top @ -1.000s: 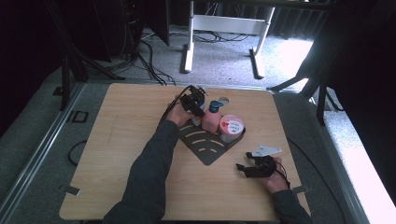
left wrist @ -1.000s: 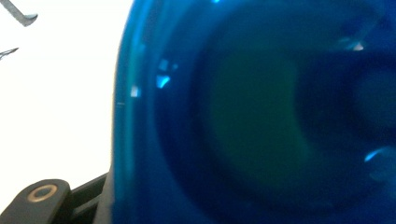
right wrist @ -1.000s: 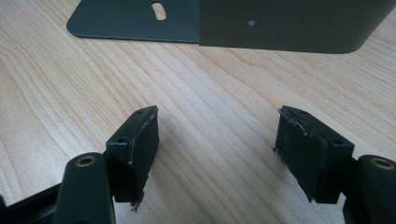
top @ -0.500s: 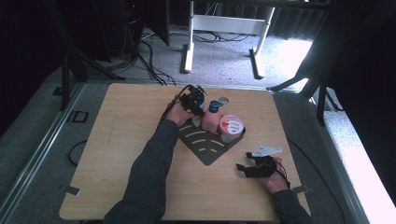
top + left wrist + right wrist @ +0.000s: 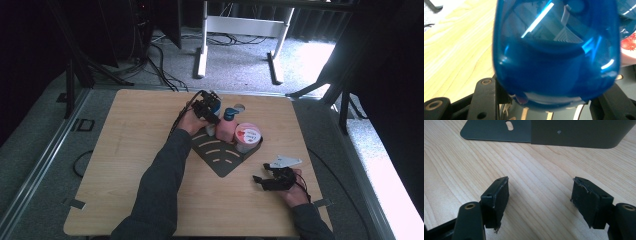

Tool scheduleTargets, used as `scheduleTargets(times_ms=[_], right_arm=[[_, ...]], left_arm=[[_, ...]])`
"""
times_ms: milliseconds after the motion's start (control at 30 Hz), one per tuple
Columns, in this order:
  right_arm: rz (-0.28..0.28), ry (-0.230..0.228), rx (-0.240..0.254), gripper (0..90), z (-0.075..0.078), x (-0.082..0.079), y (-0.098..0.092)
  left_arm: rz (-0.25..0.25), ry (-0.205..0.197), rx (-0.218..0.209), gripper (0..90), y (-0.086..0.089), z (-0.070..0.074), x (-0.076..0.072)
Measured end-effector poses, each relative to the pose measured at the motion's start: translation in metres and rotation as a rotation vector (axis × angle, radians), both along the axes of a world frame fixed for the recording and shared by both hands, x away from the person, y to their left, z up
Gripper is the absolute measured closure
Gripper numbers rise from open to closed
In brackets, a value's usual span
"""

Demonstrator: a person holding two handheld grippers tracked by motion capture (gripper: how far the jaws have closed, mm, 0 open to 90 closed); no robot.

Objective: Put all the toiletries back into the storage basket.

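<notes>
Wooden table (image 5: pixel 130 165), left tool (image 5: pixel 207 107) just opening around blue bottle (image 5: pixel 556 52), right tool (image 5: pixel 539 202) spread, empty.

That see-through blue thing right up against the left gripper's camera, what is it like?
The blue bottle looks like glossy, translucent plastic with a rounded body, mirroring window light. It sits between the left gripper's two black jaws, which have just been opening. From above it stands upright on the dark rack, beside a pink container.
</notes>
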State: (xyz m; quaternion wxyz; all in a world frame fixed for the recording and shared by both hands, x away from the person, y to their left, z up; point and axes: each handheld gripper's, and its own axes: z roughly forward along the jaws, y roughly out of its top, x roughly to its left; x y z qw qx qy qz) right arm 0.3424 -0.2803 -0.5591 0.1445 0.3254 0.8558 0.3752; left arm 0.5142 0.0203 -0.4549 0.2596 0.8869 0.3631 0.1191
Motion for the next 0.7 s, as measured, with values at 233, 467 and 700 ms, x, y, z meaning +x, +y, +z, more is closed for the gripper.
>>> scheduleTargets(times_ms=[233, 467, 700], right_arm=[[-0.001, 0.000, 0.000, 29.9, 0.000, 0.000, 0.000], [0.000, -0.001, -0.001, 29.9, 0.000, 0.000, 0.000], [-0.001, 0.001, 0.000, 29.9, 0.000, -0.001, 0.000]], left_arm=[[0.006, -0.007, -0.003, 46.4, 0.007, 0.004, -0.004], [0.003, -0.002, -0.017, 47.0, 0.014, 0.005, -0.011], [0.009, 0.024, -0.025, 43.4, 0.022, 0.006, -0.015]])
